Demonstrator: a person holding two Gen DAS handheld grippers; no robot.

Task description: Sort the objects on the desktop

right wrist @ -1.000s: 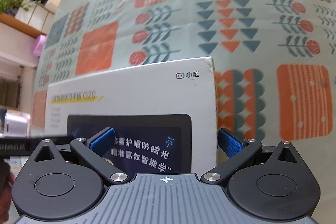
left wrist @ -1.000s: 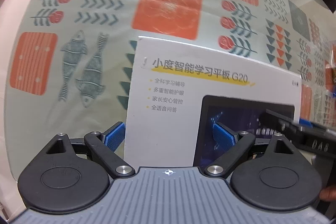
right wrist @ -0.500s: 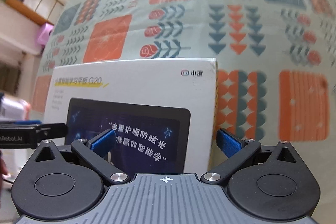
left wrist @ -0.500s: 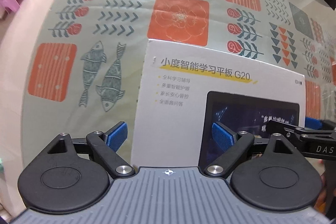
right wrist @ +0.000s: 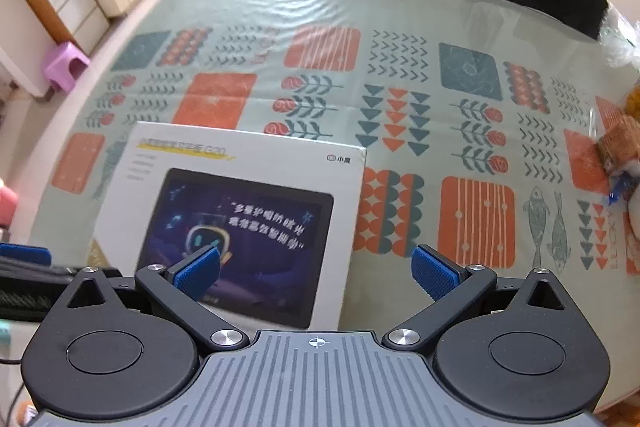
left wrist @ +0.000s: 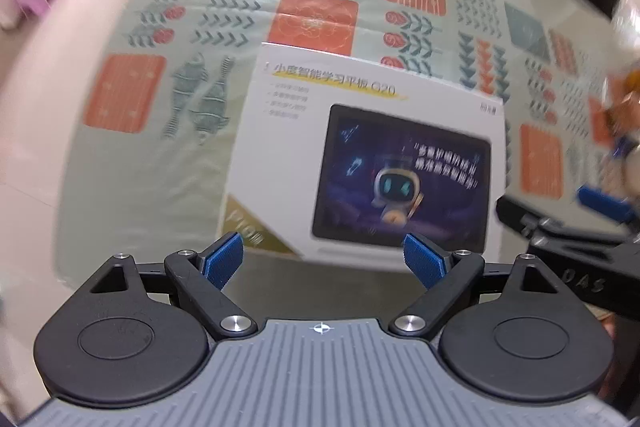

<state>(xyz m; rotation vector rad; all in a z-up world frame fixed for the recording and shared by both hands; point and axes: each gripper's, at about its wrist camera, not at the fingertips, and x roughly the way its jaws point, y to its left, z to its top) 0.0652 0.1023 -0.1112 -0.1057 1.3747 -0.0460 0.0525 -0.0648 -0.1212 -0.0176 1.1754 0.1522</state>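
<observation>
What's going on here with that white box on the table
A person holds a two-finger gripper in each hand above a white tablet box that lies flat on the patterned tablecloth. The left gripper and the right gripper are both open and empty, and neither touches the box. Some wrapped items sit at the table's right edge, too blurred to identify.

Motion blur smears the tablet box (left wrist: 360,163) lettering; orange objects (right wrist: 622,143) are cut off at the right edge.
</observation>
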